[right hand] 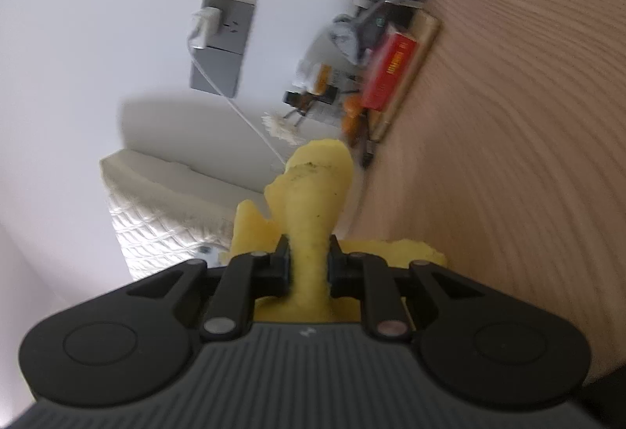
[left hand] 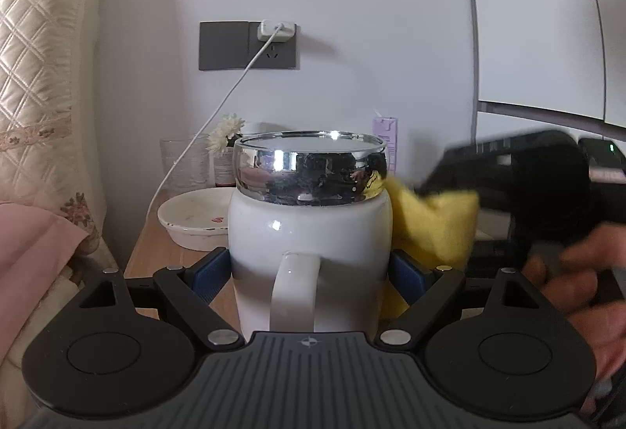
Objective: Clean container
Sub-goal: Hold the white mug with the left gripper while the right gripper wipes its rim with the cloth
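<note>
A white ceramic mug (left hand: 309, 233) with a shiny chrome rim band and a handle facing the camera sits between the blue pads of my left gripper (left hand: 309, 272), which is shut on its body. My right gripper (right hand: 309, 264) is shut on a yellow cloth (right hand: 313, 202). In the left wrist view the yellow cloth (left hand: 434, 221) lies against the mug's right side, with the right gripper's blurred black body (left hand: 520, 171) and a hand behind it. The right wrist view is rolled sideways and blurred.
A wooden tabletop (left hand: 172, 253) holds a white dish (left hand: 195, 218), a clear glass (left hand: 184, 163), a small bottle with white flowers (left hand: 227, 139) and a purple carton (left hand: 385, 143). A wall socket with charger and cable (left hand: 270, 38) is behind. A quilted headboard (left hand: 39, 77) stands left.
</note>
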